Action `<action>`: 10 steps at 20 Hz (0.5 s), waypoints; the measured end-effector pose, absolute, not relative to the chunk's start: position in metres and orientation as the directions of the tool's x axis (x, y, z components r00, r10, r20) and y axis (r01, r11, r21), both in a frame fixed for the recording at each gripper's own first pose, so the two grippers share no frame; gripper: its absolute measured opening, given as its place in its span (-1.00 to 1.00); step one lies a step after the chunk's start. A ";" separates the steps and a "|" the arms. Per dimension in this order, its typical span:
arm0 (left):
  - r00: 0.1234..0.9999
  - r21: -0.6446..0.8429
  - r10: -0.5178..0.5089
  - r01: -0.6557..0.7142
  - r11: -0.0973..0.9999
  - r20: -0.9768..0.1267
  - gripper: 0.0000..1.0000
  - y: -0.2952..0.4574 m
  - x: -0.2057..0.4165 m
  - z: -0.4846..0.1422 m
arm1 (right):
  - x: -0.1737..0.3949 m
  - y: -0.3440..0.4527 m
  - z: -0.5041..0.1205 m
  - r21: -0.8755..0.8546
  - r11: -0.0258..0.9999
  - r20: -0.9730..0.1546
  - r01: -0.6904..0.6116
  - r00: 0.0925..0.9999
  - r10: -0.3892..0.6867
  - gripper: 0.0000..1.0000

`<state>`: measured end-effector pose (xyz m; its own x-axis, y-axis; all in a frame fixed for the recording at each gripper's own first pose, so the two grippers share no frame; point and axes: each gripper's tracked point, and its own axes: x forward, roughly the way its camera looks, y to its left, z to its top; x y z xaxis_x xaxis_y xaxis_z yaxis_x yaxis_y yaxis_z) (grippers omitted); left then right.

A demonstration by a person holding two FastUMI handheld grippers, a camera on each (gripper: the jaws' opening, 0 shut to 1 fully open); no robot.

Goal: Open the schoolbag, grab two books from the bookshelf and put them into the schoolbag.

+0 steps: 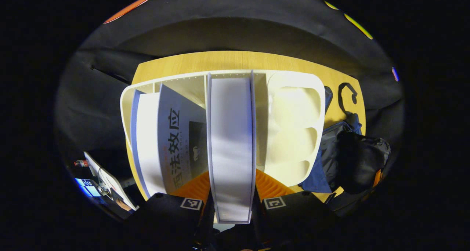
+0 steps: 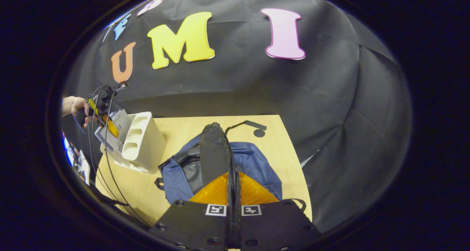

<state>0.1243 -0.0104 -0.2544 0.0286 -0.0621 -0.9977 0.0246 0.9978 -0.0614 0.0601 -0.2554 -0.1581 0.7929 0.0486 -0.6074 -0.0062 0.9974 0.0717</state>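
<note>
On the pale wooden desk point(image 2: 172, 128) stands the white plastic bookshelf point(image 1: 293, 133), and the left gripper point(image 1: 233, 203) has its jaws pinching the near edge of a thin white book with a blue-grey spine point(image 1: 231, 144), upright in the shelf's middle slot. Beside it leans a grey-covered book with large dark print point(image 1: 176, 148), and further left a white book edged in blue point(image 1: 145, 141).

The likeliest trouble, as I judge it, is the held book dragging on the slot walls or nudging the leaning neighbour as it comes out, which could tip the light shelf or spill a second book. The grip sits on one edge only, so the book may also swing or slip once free.

Just beside the shelf lies the navy-blue fabric schoolbag with black panels point(image 2: 253, 163). The right gripper point(image 2: 233, 203) has its jaws pressed together on a black flap of the bag, holding it up, so the mouth appears open. Should that fabric slide out, the opening would sag shut before the book arrives. A hand point(image 2: 75, 106) holds the left gripper at the shelf.
</note>
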 end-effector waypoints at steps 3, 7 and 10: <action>0.048 -0.076 -0.078 0.041 0.996 -0.996 -0.05 -0.014 0.116 -0.237 | 0.061 -0.253 -0.161 0.068 0.998 -0.602 -0.005 0.797 0.045 -0.99; 0.107 -0.126 -0.131 0.050 0.991 -0.986 -0.14 -0.012 0.085 -0.190 | 0.060 -0.250 -0.158 0.049 0.999 -0.599 -0.013 0.800 0.040 -0.99; 0.149 -0.169 -0.175 0.050 0.984 -0.973 -0.16 -0.002 0.051 -0.154 | 0.059 -0.248 -0.159 0.048 0.999 -0.596 -0.013 0.802 0.039 -0.99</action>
<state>0.0512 -0.0020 -0.1536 0.1489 -0.1746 -0.9733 0.0498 0.9844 -0.1690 0.0594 -0.2476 -0.1592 0.8017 0.0391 -0.5964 -0.0128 0.9987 0.0484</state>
